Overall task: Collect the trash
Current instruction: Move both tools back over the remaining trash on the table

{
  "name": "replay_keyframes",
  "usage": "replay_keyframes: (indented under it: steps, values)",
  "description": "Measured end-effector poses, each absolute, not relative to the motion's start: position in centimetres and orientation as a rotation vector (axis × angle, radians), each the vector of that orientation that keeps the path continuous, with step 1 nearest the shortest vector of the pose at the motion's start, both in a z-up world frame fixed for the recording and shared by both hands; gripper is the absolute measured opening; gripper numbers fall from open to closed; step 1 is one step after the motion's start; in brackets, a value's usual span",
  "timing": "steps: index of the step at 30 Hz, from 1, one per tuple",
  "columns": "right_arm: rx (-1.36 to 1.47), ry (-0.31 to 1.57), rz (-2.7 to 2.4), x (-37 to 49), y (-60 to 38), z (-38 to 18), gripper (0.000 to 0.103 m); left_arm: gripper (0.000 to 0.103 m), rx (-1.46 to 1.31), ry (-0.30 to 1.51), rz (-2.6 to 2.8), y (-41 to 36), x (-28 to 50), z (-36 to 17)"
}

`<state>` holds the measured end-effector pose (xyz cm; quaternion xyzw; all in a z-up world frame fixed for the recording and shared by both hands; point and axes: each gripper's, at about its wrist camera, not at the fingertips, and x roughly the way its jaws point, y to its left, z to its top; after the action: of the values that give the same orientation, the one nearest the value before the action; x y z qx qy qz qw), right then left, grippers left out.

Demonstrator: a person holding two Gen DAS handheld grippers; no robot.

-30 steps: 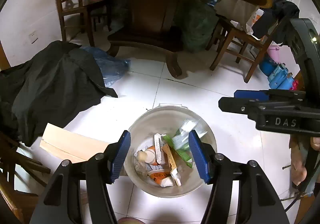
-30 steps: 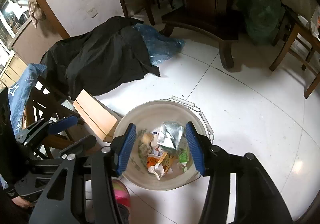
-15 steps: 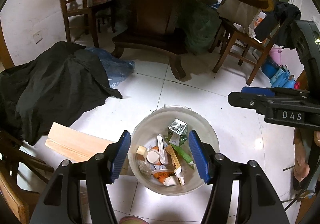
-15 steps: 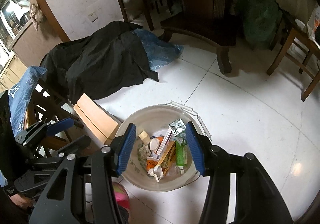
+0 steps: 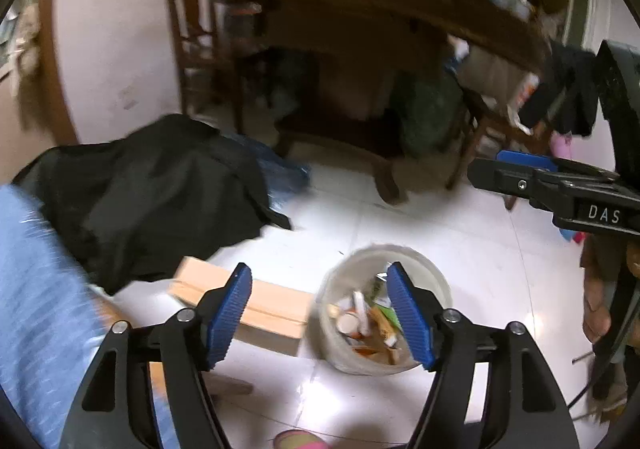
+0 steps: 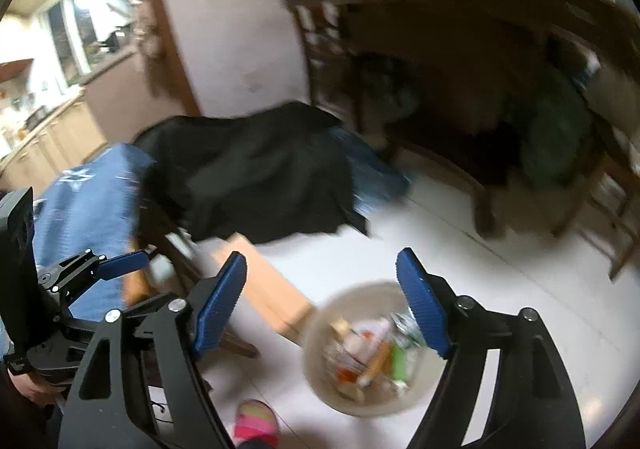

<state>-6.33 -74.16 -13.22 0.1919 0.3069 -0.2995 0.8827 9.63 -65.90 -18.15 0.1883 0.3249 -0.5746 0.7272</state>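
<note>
Both the left gripper (image 5: pixel 320 313) and right gripper (image 6: pixel 322 303) have just been opening and hold nothing, their jaws apart above the round pale plastic bucket (image 5: pixel 432 277) on the white tiled floor (image 5: pixel 460 237), where the wrappers and cartons (image 5: pixel 370 319) lie, apparently dropped there as collected trash.
</note>
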Motion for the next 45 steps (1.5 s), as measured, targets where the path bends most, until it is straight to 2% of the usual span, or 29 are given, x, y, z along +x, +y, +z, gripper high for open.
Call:
replay_keyframes:
  steps: [8,16,26,31,35,45]
  values:
    - [0.272,0.582,-0.353,2.6,-66.3,-8.4,0.083,0.077,0.273,0.674,-1.066,-50.9,19.1,-11.8]
    - [0.179,0.603,-0.122,11.5,-58.4,-7.0,0.084,0.078,0.176,0.658,-0.831,-34.9,27.5,-7.9]
    - [0.121,0.653,0.065,20.2,-49.7,-7.4,0.084,0.086,0.129,0.726,-0.487,-14.0,42.3,-8.0]
    - [0.096,0.684,0.128,23.9,-45.6,-7.7,0.085,0.087,0.142,0.773,-0.326,-5.8,50.8,-9.1]
    - [0.064,0.706,0.168,27.0,-42.6,-7.8,0.085,0.087,0.148,0.843,-0.347,-3.8,55.2,-10.5]
    - [-0.052,0.745,0.262,34.6,-38.7,-8.6,0.085,0.087,0.223,0.880,-0.425,-6.7,59.6,-13.1]
